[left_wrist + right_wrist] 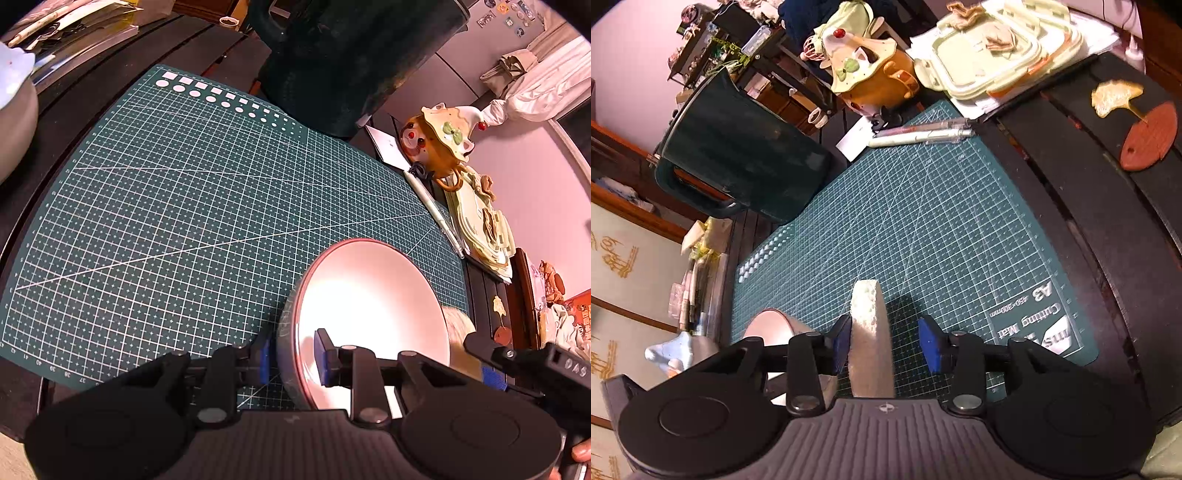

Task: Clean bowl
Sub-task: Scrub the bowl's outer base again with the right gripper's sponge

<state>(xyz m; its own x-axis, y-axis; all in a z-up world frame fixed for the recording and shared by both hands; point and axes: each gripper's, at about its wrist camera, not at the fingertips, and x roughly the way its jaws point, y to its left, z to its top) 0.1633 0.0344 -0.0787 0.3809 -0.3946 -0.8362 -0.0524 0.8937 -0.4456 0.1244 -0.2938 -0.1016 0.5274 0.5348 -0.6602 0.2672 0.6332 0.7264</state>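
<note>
A bowl point(369, 295), white inside with a red rim and grey outside, stands tilted on its edge at the near right of the green cutting mat point(184, 203). My left gripper point(293, 360) is shut on its rim, one blue pad inside and one outside. A pale sponge point(456, 323) peeks out behind the bowl's right rim. In the right wrist view the sponge point(868, 317) stands on edge between the jaws of my right gripper point(886, 345). It leans on the left pad, with a gap to the right pad. Part of a bowl point(764, 328) shows beside the left finger.
A dark green pitcher point(351, 55) stands at the mat's far edge. Pens point(439, 218), an orange ceramic figure point(439, 140) and stacked pale lids point(484, 225) line the right edge. A grey bowl point(14, 125) with something light blue sits at the far left.
</note>
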